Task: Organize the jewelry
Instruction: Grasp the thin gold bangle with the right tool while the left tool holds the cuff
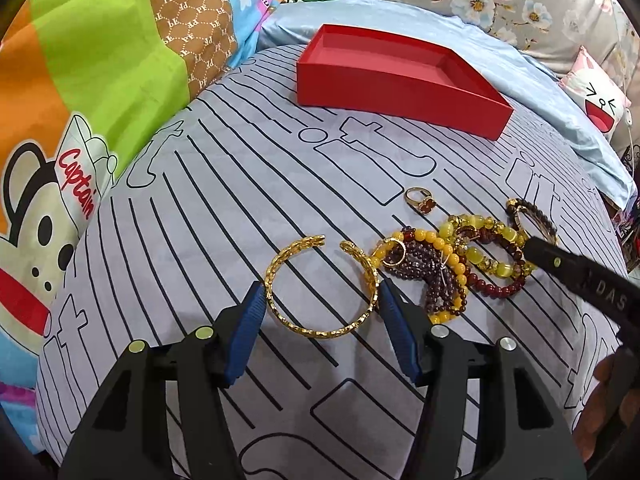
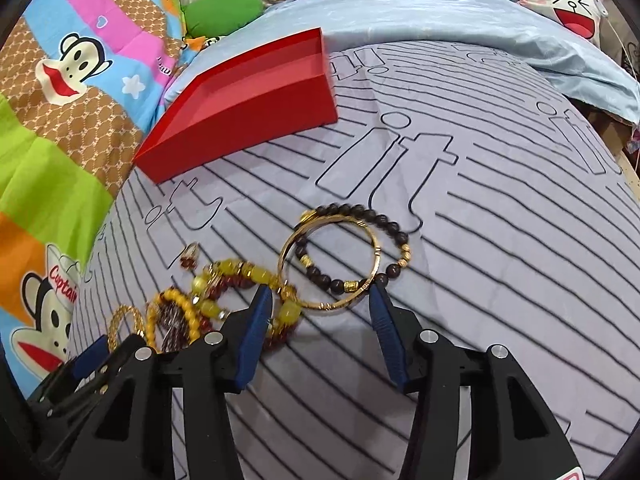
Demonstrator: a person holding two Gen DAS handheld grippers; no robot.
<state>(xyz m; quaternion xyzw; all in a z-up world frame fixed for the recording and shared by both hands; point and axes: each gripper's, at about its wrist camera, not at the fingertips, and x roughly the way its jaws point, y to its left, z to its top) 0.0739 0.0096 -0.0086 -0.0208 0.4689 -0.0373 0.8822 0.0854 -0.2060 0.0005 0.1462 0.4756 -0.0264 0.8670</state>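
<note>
- Here, in the left wrist view, the left gripper [image 1: 322,294] has its blue-padded jaws spread apart, one on each side of an open gold cuff bangle [image 1: 320,286] lying flat on the cloth at lower centre; whether the pads touch it cannot be told.
- Just right of the cuff, a tangle of beaded bracelets [image 1: 452,264] in yellow, dark red and purple lies in a heap, with a small gold ring [image 1: 394,254] resting on its left edge.
- Above the heap, apart from it, sits a gold ring with a red stone [image 1: 420,200].
- At the right edge of that view a black gripper body carries white letters reading "DAS", cut off by the frame.
- In the right wrist view, the right gripper [image 2: 320,300] also stands with jaws apart, straddling a thin gold bangle [image 2: 332,260] that overlaps a dark bead bracelet with gold spacers [image 2: 360,248] at centre frame.
- The red box [image 1: 400,76], open-topped, sits in the upper middle of the left view and the upper left of the right view, well apart from all the jewelry.
- Everything rests on a grey striped cloth [image 1: 200,208] printed with outlined letters that read "it".
- At the left of both views, a bright cartoon-monkey quilt [image 1: 80,100] shows "Captain" in red on a white cap, and brown patches repeat a small monogram, too small to read surely.
- In the upper right, a white cartoon-face cushion [image 2: 568,4] lies beyond a pale blue sheet [image 2: 440,12].
</note>
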